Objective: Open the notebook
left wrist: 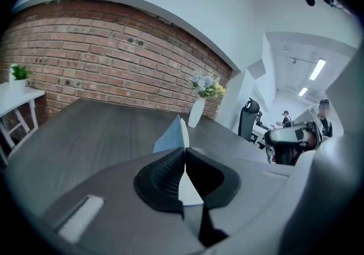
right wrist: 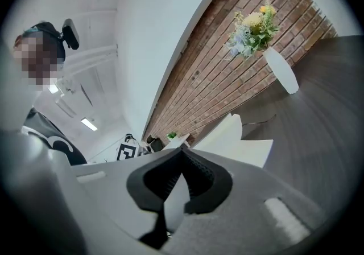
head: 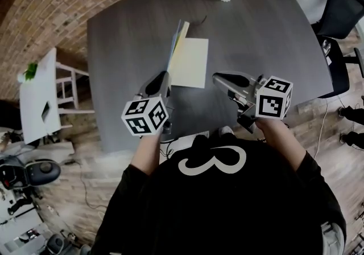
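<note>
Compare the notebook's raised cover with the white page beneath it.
Pose: the cover stands up almost on edge along the notebook's left side, while the page lies flat on the table.
Colour: the cover looks blue with a yellowish side, while the page is plain white.
Hold: the cover's near end sits in the shut left gripper, while the page does not.
Shared: both are rectangles of similar size, joined at one spine.

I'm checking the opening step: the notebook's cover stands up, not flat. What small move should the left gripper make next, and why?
Probably swing the cover further left and lower it onto the table. The left gripper looks shut on its near corner, and the cover stands roughly upright beside the bare page, so the opening is only half done.
</note>
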The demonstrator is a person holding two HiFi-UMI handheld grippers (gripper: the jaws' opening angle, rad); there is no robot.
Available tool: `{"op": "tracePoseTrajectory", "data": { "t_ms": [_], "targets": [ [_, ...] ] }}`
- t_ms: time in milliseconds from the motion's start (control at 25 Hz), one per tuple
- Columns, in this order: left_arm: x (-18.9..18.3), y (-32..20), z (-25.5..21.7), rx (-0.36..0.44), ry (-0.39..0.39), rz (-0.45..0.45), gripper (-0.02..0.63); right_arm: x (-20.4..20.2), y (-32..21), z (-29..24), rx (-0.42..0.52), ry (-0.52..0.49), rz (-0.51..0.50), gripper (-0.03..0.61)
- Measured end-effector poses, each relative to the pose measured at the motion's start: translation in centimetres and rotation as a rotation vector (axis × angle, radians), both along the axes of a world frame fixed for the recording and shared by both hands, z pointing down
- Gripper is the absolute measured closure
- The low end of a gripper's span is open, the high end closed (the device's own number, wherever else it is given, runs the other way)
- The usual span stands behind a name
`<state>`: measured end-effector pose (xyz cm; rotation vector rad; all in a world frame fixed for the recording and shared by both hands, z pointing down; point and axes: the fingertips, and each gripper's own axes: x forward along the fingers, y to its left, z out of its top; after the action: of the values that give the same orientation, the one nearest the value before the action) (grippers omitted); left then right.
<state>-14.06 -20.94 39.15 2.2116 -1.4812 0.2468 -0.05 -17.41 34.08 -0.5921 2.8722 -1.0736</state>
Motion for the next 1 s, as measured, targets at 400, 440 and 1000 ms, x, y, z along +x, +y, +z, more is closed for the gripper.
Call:
{"op": "tracePoseTrajectory", "data": {
  "t_ms": [400,440,1000],
  "targets": [
    [-3.6,0.3,0.7,-0.03,0.105,-0.027,0.583,-2.8,-1.9,5.7,-0.013,0.154,0.011,0.578],
    [-3.8,0.2,0.7,-0.032,0.109,-0.022,0.583,-3.1,-2.2,6.8,-0.018,0.182,0.011,0.578],
    [-7.9,-0.7,0.4,-0.011,0.146,-0.009,0.583,-7.3,-4.3,17.7,0.055,0.617,-0.053,0.577]
  ]
}}
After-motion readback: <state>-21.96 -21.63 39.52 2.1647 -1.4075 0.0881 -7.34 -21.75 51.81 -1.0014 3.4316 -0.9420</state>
